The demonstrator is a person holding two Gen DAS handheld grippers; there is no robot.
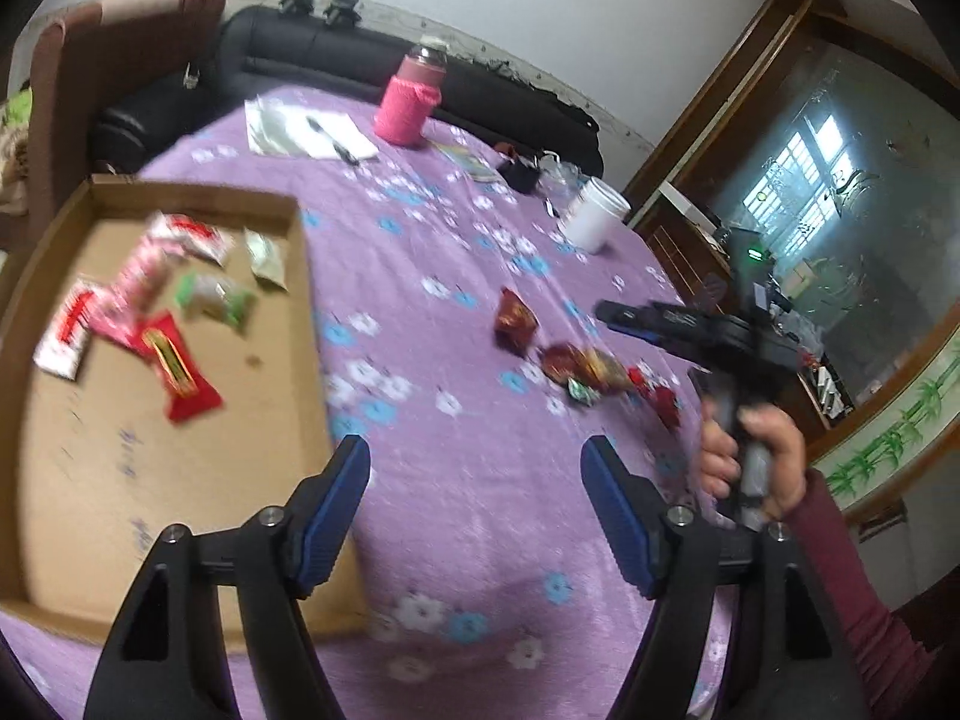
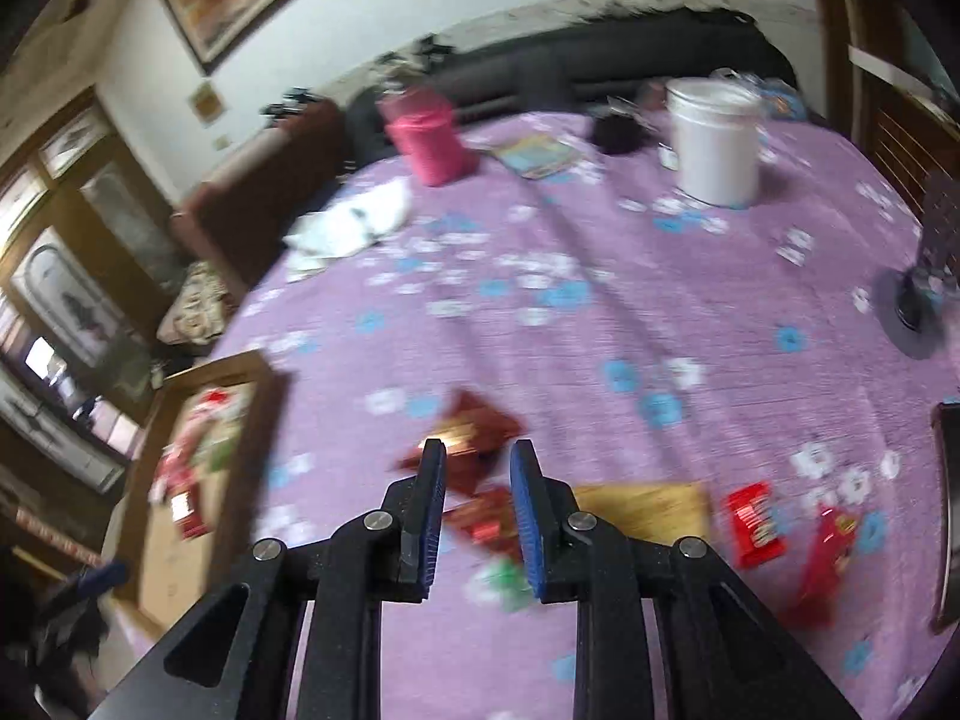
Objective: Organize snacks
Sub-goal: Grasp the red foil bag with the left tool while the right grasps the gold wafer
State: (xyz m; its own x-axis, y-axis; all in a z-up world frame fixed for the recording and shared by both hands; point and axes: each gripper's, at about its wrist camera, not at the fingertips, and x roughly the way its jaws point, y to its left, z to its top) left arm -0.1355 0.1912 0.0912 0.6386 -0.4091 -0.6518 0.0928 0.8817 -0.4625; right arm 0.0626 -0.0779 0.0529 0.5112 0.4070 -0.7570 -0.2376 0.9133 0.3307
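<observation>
A shallow cardboard box (image 1: 150, 468) lies at the table's left and holds several snack packets (image 1: 144, 306) in red, pink and green. My left gripper (image 1: 474, 474) is open and empty, over the purple cloth just right of the box. Loose snacks (image 1: 576, 363) lie on the cloth to its right. My right gripper (image 2: 477, 480) hovers above those snacks, its jaws partly open with nothing between them; a dark red packet (image 2: 474, 426) lies just beyond its tips. It also shows in the left wrist view (image 1: 618, 315). The box shows at the left in the right wrist view (image 2: 198, 468).
A pink-sleeved bottle (image 1: 414, 96), white papers with a pen (image 1: 306, 132) and a white tub (image 1: 594, 213) stand at the table's far side. More red packets (image 2: 753, 522) and a yellow one (image 2: 648, 507) lie right of my right gripper. A dark sofa (image 1: 336, 60) runs behind.
</observation>
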